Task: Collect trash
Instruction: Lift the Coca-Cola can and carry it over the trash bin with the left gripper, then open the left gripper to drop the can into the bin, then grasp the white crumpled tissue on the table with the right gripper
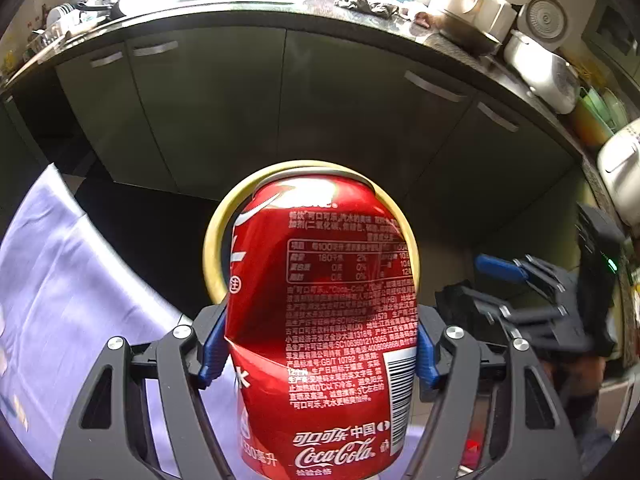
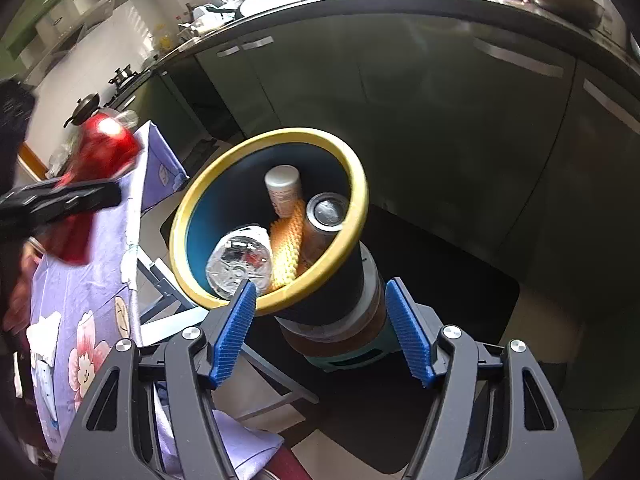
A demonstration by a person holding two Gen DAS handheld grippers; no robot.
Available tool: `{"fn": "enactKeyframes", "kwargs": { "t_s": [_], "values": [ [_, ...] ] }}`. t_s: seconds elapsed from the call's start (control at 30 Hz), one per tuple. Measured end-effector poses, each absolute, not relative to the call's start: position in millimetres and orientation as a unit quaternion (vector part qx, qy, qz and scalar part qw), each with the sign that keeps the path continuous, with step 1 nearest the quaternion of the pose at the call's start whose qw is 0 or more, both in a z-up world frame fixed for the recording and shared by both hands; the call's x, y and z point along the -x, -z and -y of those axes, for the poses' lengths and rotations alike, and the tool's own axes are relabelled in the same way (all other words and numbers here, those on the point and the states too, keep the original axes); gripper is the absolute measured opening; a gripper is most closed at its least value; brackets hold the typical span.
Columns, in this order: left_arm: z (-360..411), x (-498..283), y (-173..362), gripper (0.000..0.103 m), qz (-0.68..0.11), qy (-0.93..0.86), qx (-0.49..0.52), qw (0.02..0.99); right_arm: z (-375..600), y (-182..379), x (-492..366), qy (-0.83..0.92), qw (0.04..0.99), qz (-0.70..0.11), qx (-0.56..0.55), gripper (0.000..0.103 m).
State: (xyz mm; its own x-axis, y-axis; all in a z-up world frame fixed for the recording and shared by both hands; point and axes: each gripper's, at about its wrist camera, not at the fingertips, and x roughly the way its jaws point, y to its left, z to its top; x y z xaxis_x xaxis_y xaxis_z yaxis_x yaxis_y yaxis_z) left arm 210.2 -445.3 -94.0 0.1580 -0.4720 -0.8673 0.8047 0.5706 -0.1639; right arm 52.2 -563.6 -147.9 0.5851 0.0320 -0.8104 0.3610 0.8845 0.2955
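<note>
The red Coca-Cola can (image 1: 320, 320) is clenched between the blue pads of the left gripper (image 1: 320, 346), its side dented where the pads press in; the can is held in the air with its far end toward the yellow rim of the bin (image 1: 216, 232), which shows as an arc just behind it. In the right wrist view the same can (image 2: 100, 148) appears blurred at the left edge, above the purple flowered cloth (image 2: 96, 280) that covers the tabletop.

The bin (image 2: 352, 280) is a dark tube with a yellow rim and a teal base, tilted toward the camera. Inside it lie a clear plastic bottle (image 2: 240, 260), an orange bristly piece (image 2: 286, 248), a white-capped container (image 2: 284, 192) and a silver-ended can (image 2: 326, 216), packed close together and taking up much of the opening. The right gripper (image 2: 320, 332) has its jaws released, spread on either side of the bin's body; whether the pads touch it cannot be told. From the left wrist view the right gripper (image 1: 532, 300) shows at the far right, blurred.

Behind everything runs a curve of dark green cabinet doors (image 1: 224, 104) under a dark counter (image 1: 320, 8) crowded with a sink, dishes, a frying pan (image 1: 468, 32) and a white rice cooker (image 1: 544, 72). A dark mat (image 2: 440, 280) lies on the floor beneath the bin
</note>
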Motion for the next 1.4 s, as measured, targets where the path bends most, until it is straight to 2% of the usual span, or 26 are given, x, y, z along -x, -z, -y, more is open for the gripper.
{"fn": "enactKeyframes", "kwargs": {
  "t_s": [0.1,0.3,0.4,0.7,1.1,1.4],
  "values": [
    [457,-223,103,0.075,-0.487,0.427,-0.163,0.744,565,149,-52,0.1,0.86,-0.449,-0.222,0.067],
    [427,-216,79,0.076,-0.464,0.435,-0.143,0.758,555,144,-57,0.092,0.862,-0.449,-0.215,0.067],
    [396,-204,62,0.079,-0.446,0.438,-0.129,0.77,546,143,-62,0.086,0.863,-0.451,-0.212,0.067],
    [277,-175,33,0.079,-0.413,0.408,-0.072,0.811,495,131,-82,0.049,0.868,-0.46,-0.181,0.067],
    [77,-163,13,0.083,-0.345,0.249,0.007,0.905,324,107,-114,-0.154,0.857,-0.488,-0.06,0.067],
    [-25,-177,41,0.084,-0.334,0.126,0.06,0.932,188,111,-141,-0.284,0.828,-0.484,-0.005,0.067]
  ]
}}
